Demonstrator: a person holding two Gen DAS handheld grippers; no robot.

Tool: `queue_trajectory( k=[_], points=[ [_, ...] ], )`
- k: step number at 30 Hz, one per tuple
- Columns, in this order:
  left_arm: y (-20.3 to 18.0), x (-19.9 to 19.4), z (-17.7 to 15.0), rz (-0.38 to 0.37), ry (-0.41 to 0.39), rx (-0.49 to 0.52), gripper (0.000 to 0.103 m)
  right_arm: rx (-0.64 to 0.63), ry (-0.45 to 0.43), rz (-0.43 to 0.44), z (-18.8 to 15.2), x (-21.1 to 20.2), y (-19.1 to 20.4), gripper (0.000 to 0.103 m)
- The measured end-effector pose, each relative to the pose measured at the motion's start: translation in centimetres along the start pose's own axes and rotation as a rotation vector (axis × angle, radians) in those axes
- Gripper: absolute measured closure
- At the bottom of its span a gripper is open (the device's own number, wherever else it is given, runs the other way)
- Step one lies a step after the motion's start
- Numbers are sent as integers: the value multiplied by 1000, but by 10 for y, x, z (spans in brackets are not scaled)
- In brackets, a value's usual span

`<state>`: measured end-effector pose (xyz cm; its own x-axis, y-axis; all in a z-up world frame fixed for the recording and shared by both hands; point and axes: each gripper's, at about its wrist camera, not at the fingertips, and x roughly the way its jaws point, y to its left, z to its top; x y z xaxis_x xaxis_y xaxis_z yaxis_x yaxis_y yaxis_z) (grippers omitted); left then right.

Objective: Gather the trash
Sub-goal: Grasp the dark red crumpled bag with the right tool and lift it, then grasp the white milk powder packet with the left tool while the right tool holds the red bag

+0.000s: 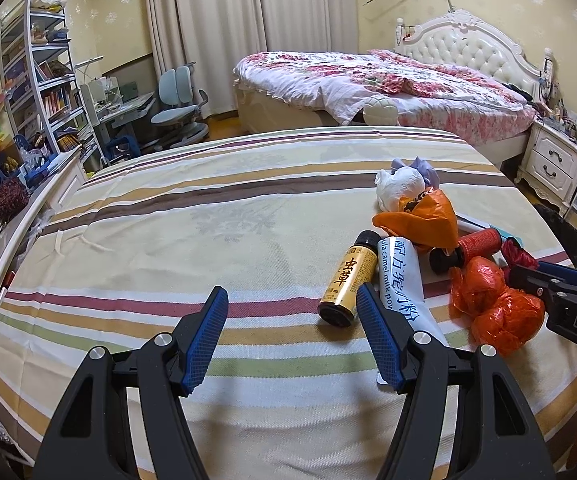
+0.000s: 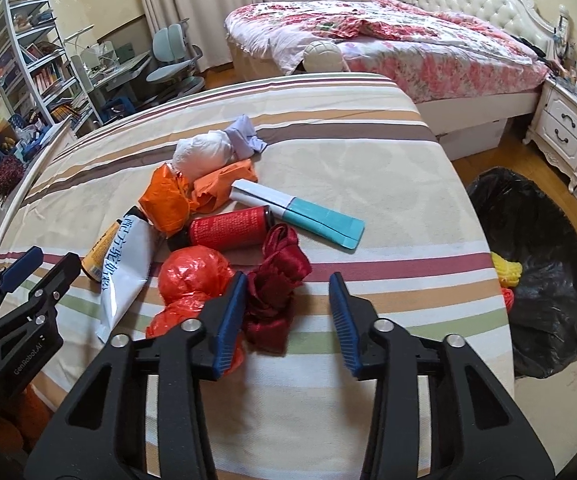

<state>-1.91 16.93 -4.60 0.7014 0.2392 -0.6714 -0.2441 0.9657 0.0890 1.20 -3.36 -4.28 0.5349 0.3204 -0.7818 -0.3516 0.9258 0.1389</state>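
Trash lies in a heap on the striped tablecloth [image 1: 208, 220]: a gold bottle [image 1: 346, 280], a white milk powder pouch [image 1: 404, 280], a red bottle [image 2: 228, 228], an orange bag [image 2: 168, 200], a crumpled red plastic bag [image 2: 192, 272], a dark red ribbon bundle [image 2: 276, 292], a white wad [image 2: 204, 152] and a teal-and-white box [image 2: 308, 212]. My left gripper [image 1: 290, 292] is open over bare cloth, with the gold bottle just beyond its right finger. My right gripper [image 2: 289, 280] is open. The ribbon bundle rests against its left pad, and the right pad is clear of it.
A black-lined trash bin [image 2: 548, 240] stands on the floor off the table's right edge, with a yellow item [image 2: 508, 270] in it. A bed [image 2: 408, 40], a nightstand [image 2: 568, 124], a desk chair [image 1: 180, 100] and bookshelves [image 1: 36, 80] lie beyond the table.
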Motion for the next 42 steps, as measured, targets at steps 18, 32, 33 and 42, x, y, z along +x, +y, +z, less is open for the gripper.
queue_trajectory(
  k=[18,32,33,42],
  points=[
    [-14,-7,0,-17,-3,14,38,18,-66,-80,-8,-22,-22,82],
    [-42,-4,-1,-76,28,31,38,75,-92,-160,-19,-31,-62,82],
    [-44,-3,-1,-80,33,33,38,74,-94,-162,-20,-31,-63,82],
    [-52,8,-4,-108,82,37,38,78,-98,-145,-24,-30,-63,81]
  ],
)
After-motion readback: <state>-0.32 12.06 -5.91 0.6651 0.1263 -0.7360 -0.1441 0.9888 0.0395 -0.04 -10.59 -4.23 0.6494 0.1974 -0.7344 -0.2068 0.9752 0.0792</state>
